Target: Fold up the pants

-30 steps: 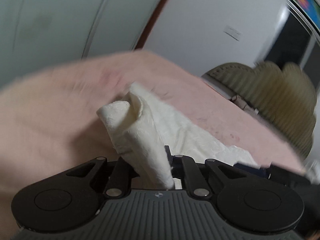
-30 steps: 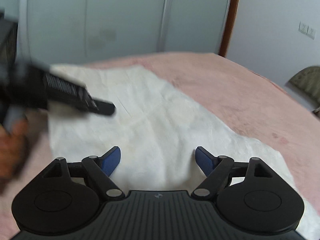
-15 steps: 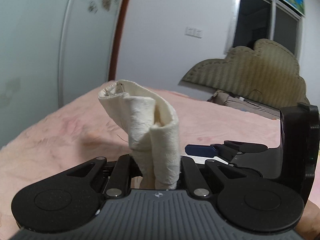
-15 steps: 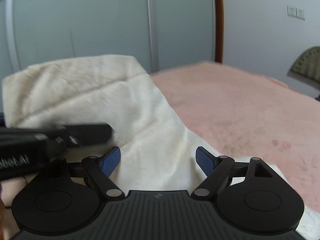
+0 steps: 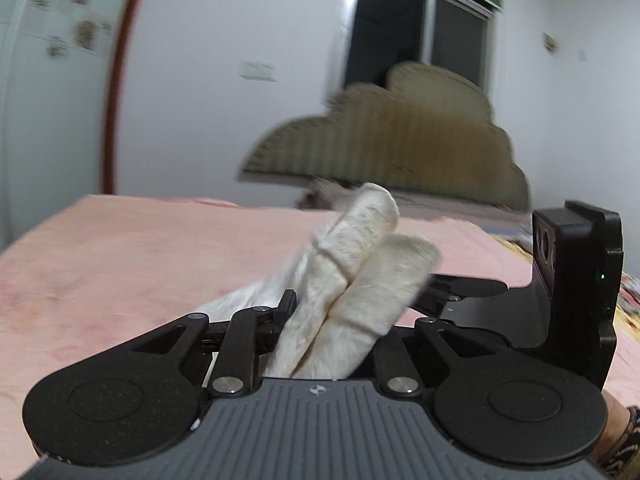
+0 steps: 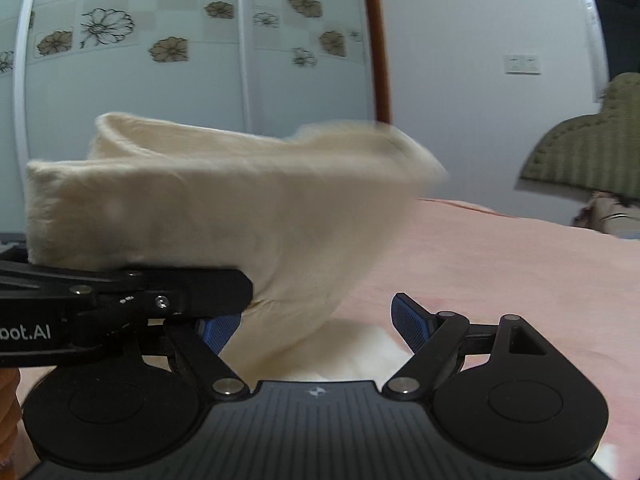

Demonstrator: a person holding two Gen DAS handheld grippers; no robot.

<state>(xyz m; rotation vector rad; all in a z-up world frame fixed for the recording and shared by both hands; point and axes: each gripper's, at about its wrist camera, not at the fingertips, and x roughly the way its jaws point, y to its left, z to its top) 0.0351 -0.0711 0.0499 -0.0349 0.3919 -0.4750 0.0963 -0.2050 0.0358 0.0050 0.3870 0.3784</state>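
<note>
Cream pants point(image 5: 352, 280) between left gripper point(image 5: 326, 312) fingers
</note>
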